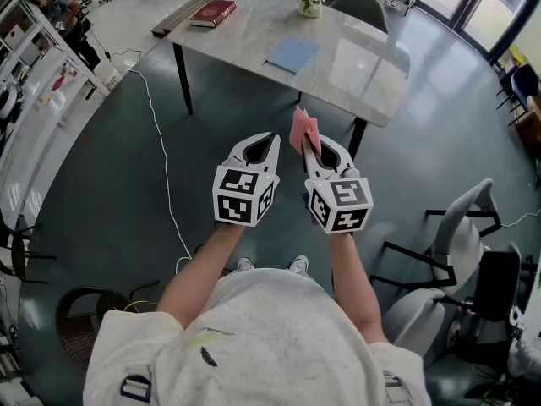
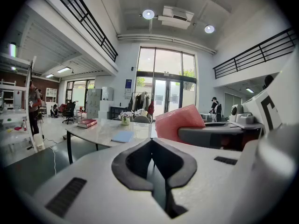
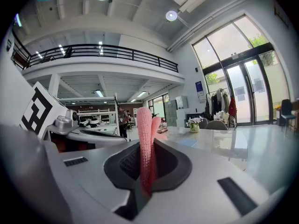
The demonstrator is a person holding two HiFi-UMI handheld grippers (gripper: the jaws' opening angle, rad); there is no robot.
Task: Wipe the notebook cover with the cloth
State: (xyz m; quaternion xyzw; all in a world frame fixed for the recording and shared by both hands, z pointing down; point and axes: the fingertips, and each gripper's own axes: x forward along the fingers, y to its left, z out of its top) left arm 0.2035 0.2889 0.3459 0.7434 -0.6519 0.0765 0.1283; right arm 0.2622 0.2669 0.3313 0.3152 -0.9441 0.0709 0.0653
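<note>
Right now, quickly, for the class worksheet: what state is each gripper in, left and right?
Left gripper: jaws closed, holding nothing.
Right gripper: jaws closed on the pink cloth.

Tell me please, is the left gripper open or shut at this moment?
Shut and empty: the left gripper has its jaw tips together, with nothing between them. The pink cloth is held by the right gripper.
</note>
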